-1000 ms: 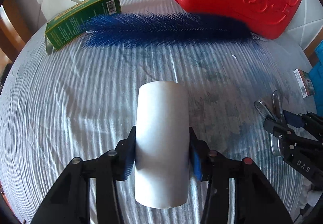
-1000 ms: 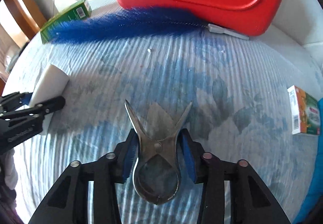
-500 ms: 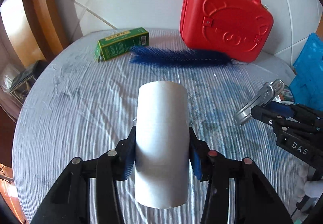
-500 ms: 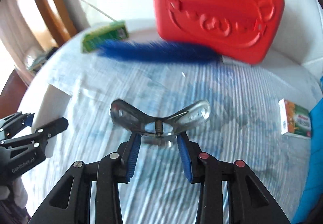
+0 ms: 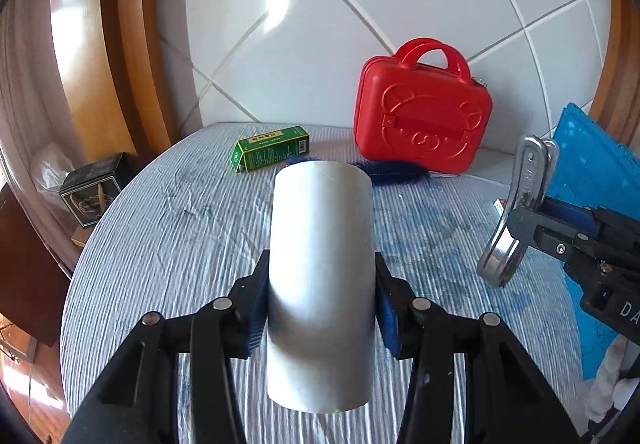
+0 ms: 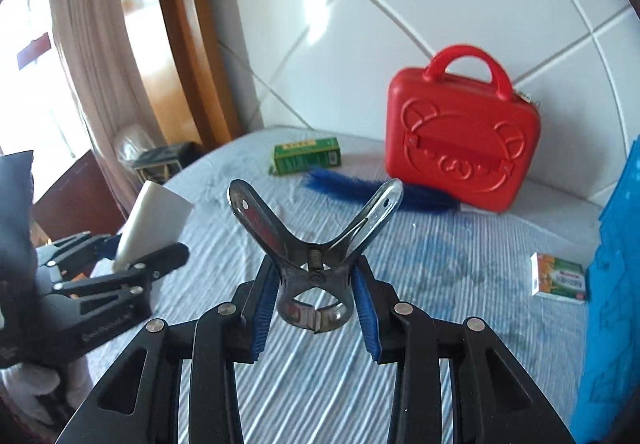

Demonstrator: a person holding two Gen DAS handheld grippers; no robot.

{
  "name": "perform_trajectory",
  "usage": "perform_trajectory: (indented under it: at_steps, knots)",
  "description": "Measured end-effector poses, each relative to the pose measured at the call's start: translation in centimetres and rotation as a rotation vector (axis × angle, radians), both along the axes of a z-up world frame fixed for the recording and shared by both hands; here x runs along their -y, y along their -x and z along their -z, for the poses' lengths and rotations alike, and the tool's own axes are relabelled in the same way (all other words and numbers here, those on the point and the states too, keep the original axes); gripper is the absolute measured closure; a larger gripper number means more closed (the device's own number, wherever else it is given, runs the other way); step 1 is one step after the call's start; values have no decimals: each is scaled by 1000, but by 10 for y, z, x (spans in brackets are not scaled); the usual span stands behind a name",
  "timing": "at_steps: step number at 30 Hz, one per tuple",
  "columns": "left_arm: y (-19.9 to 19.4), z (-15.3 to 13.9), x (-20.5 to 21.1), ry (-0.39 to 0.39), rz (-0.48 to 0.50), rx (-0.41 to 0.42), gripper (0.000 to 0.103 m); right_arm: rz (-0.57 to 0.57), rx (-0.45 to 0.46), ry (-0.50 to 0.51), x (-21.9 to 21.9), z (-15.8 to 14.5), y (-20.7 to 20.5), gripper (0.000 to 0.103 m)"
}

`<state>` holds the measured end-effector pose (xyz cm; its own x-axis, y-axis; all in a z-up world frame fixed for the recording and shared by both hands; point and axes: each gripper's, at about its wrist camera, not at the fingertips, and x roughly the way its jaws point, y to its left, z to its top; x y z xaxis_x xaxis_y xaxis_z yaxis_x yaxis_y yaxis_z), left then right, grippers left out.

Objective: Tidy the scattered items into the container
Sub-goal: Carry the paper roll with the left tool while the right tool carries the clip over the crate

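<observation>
1. your left gripper (image 5: 320, 308) has its fingers clamped on the white roll (image 5: 320, 276); its smooth sides could slip.
2. your right gripper (image 6: 314, 296) pinches the metal clip (image 6: 314, 244) by its ring end, so it may pivot out.
3. since a second ago, both loads have lifted off the table (image 5: 180, 228); the blue container (image 5: 600, 179) sits at the right.

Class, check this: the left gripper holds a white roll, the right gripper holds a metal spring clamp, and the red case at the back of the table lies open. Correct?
Not quite. The red case stands upright and closed, as the right wrist view shows. The rest holds: left gripper grips the white roll; right gripper grips the metal spring clamp.
</observation>
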<state>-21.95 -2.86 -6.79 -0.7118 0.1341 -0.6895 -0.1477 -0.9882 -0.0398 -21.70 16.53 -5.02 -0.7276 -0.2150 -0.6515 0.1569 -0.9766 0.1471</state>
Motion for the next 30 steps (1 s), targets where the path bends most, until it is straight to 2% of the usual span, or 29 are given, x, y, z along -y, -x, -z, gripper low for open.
perform_trajectory:
  at_steps: [8, 16, 21, 30]
  knots:
    - [-36, -15, -37, -36, 84, -44, 58, 61, -57, -8, -17, -29, -54, 66]
    - [-67, -36, -105, -59, 156, -85, 58, 135, -116, -27, -64, -58, -108, 66]
    - [-86, -53, -172, -84, 208, -120, 58, 181, -156, -41, -107, -77, -145, 66]
    - [-123, -99, -324, -102, 361, -198, 58, 320, -248, -48, -221, -109, -219, 66]
